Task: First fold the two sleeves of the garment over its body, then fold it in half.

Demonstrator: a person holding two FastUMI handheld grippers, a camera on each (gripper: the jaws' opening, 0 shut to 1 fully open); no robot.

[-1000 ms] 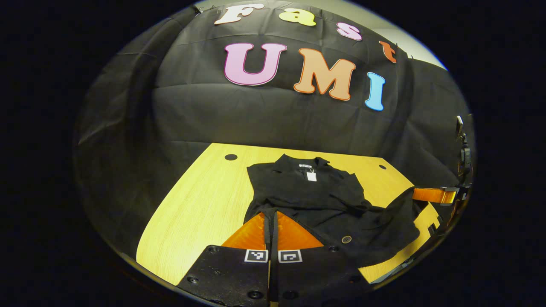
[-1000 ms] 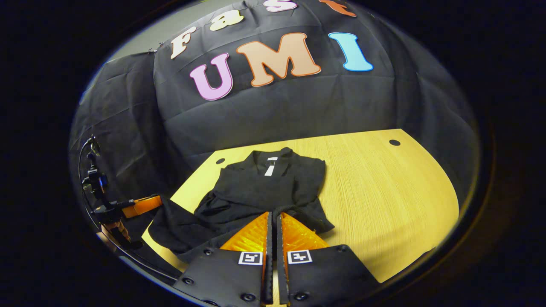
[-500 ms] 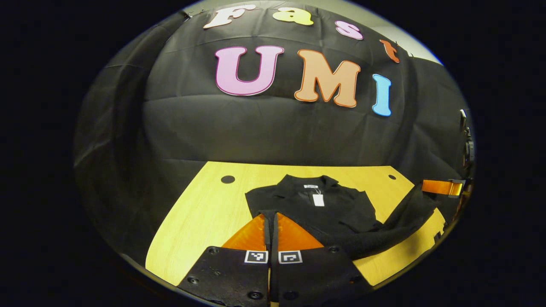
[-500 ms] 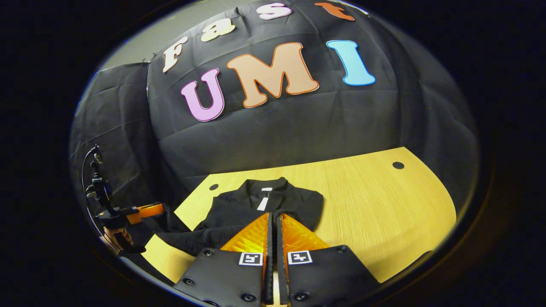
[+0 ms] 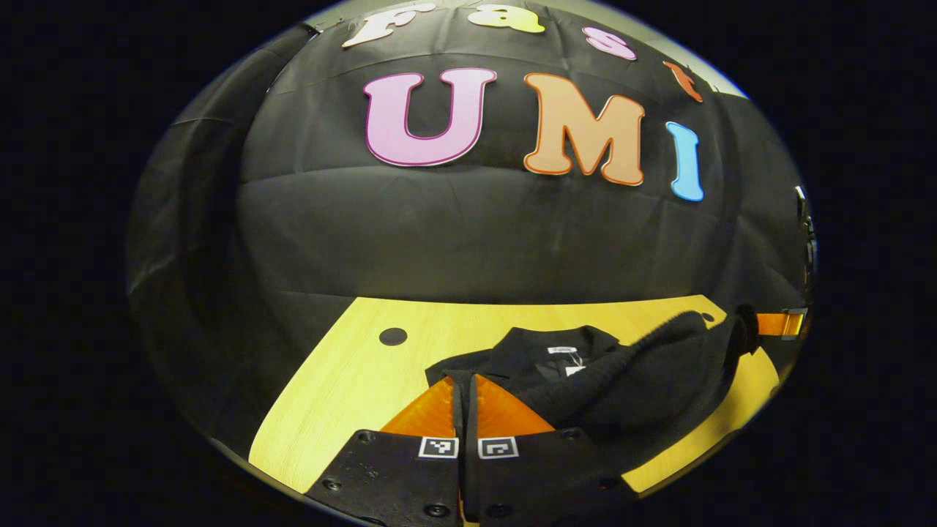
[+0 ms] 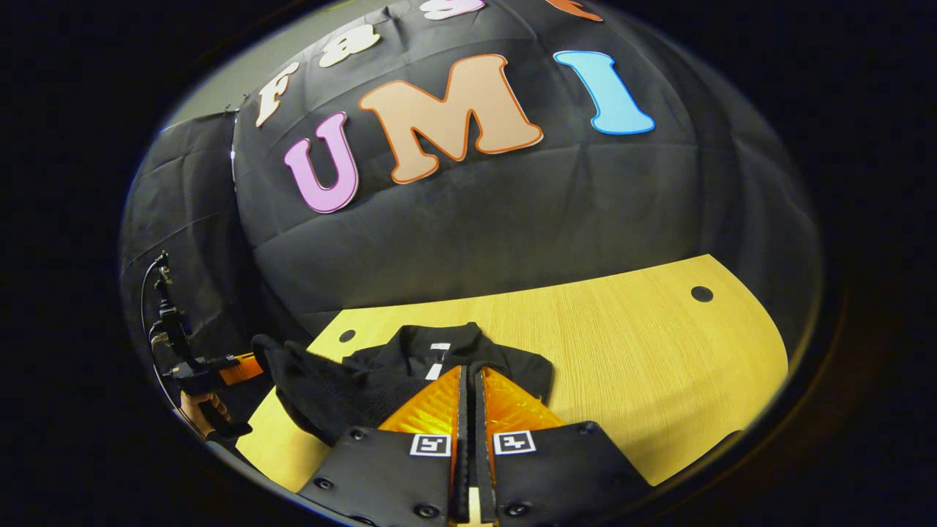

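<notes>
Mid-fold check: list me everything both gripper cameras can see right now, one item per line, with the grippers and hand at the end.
garment: one, black, on the table, its near edge lifted off the surface between the two grippers
white tag: one, white, inside the garment's collar
table: one, yellow wood grain, with dark round holes near its far corners
booth wall: one, black cloth, behind the table
left gripper: one, fingers closed together, garment edge pinched between them
right gripper: one, fingers closed together, garment edge pinched between them
hand: one, holding the left gripper, at the left edge of the right gripper view
</notes>
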